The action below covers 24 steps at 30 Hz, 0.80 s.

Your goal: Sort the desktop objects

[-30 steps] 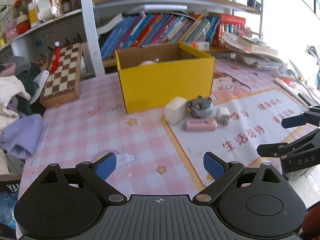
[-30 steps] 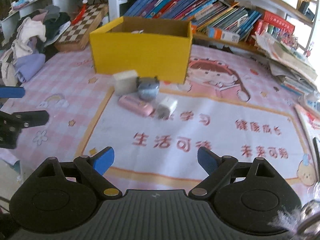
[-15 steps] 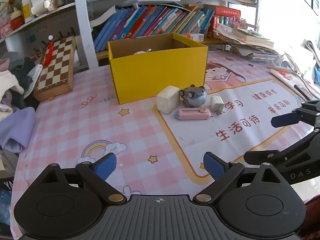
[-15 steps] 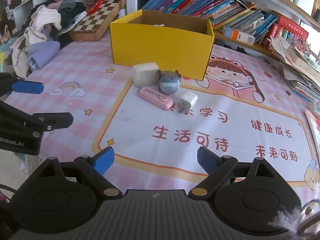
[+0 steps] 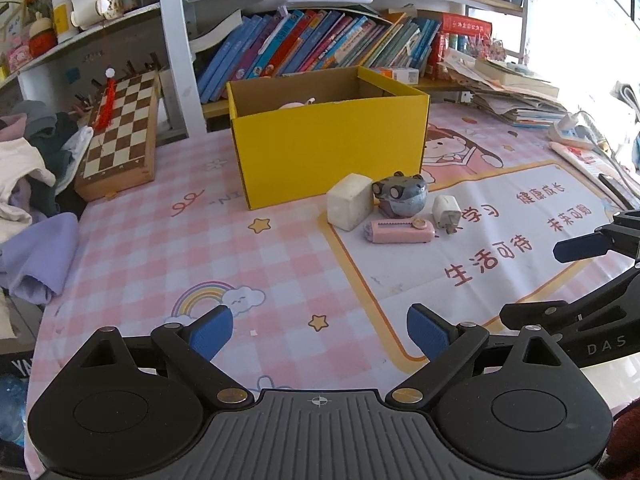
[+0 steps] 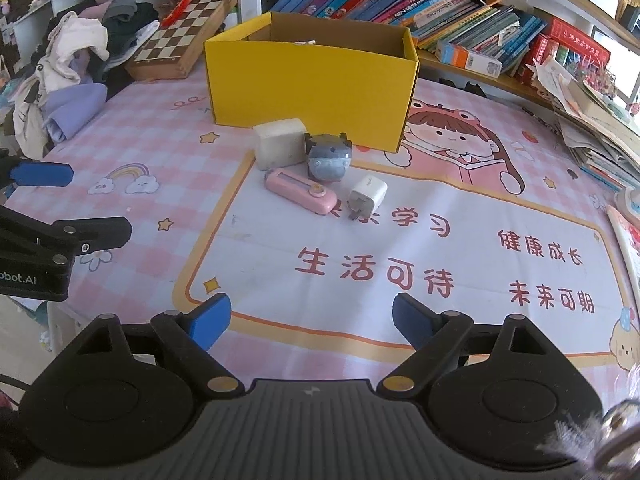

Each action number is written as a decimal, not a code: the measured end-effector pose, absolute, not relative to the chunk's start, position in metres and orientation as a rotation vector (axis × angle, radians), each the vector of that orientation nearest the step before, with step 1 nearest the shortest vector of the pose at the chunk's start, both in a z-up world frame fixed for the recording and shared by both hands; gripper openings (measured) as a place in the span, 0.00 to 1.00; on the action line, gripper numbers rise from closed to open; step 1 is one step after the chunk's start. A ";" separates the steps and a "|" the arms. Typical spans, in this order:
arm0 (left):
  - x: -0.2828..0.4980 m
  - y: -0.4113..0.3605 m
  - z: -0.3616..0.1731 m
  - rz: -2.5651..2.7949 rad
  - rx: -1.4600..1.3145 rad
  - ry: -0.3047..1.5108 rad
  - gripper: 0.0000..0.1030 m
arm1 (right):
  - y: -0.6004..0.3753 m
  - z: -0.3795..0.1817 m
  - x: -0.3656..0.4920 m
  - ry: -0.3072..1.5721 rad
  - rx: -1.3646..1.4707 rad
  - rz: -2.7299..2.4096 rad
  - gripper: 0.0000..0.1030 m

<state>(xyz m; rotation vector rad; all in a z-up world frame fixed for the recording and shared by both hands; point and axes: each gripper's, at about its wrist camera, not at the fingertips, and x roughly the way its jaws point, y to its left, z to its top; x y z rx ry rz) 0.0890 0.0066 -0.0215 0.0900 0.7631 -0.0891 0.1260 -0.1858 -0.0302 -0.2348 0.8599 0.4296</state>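
A yellow cardboard box (image 5: 328, 156) (image 6: 308, 80) stands open-topped on the pink checked table mat. In front of it lie a white block (image 5: 349, 207) (image 6: 280, 142), a grey-blue animal toy (image 5: 402, 196) (image 6: 330, 158), a pink slim case (image 5: 400, 232) (image 6: 300, 190) and a white charger plug (image 5: 447, 210) (image 6: 368, 194). My left gripper (image 5: 320, 332) hangs open over the near left of the mat. My right gripper (image 6: 311, 320) is beside it on the right; its jaws are closing slightly with nothing between them. Both are well short of the objects.
A chessboard (image 5: 122, 128) leans at the back left beside a pile of clothes (image 6: 76, 60). Rows of books (image 5: 320, 48) fill the shelf behind the box. Stacked papers (image 6: 592, 120) and a power strip (image 5: 570, 134) sit along the right edge.
The objects sit a little farther right and higher in the right wrist view. The objects themselves have not moved, and nothing was taken hold of.
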 end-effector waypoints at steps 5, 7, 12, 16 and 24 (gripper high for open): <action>0.093 0.006 -0.023 -0.097 0.087 0.768 0.93 | -0.186 -0.031 0.127 0.867 -0.238 0.426 0.85; 0.094 0.006 -0.024 -0.101 0.086 0.770 0.93 | -0.187 -0.032 0.128 0.871 -0.238 0.421 0.85; 0.097 0.004 -0.025 -0.114 0.085 0.773 0.93 | -0.189 -0.033 0.131 0.880 -0.227 0.413 0.82; 0.100 0.003 -0.026 -0.116 0.087 0.774 0.93 | -0.189 -0.034 0.134 0.885 -0.228 0.413 0.82; 0.105 0.002 -0.028 -0.116 0.082 0.781 0.93 | -0.189 -0.035 0.139 0.894 -0.237 0.418 0.82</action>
